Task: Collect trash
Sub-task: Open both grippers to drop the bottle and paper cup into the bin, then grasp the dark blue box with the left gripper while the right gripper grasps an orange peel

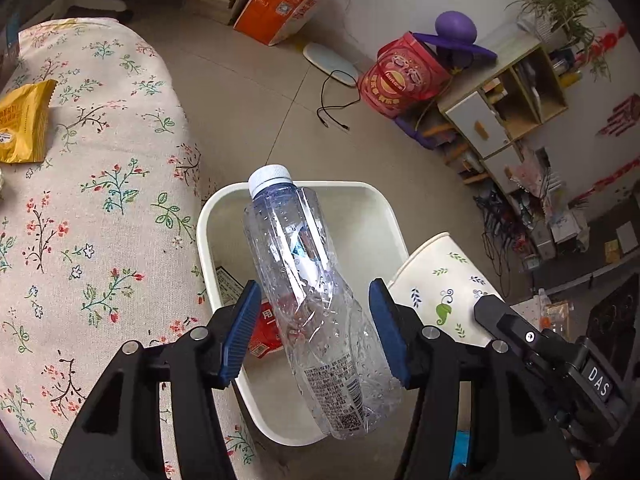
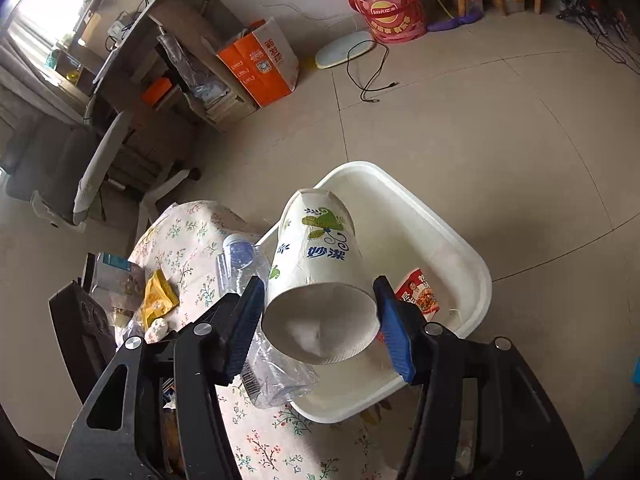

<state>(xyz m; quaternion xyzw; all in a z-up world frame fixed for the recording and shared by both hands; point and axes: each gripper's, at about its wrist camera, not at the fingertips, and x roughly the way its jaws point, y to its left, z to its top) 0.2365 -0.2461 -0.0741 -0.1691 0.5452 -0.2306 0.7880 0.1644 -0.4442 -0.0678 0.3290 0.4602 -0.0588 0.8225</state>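
L fingers (image 1: 256, 332) flank bottle (image 1: 304, 280); R view adds cup (image 2: 320, 280) over bin (image 2: 460, 240).

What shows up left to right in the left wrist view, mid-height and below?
Yellow snack packet → floral tablecloth → white bin with the clear plastic bottle over it → paper cup → black body of the other hand-held gripper.

Round table under a cream floral cloth (image 1: 100, 208), carrying a crinkled yellow snack packet (image 1: 24, 122) near its far left edge. Tiled beige floor (image 1: 256, 92) just right of the table, bearing a white rectangular plastic bin (image 1: 384, 216).
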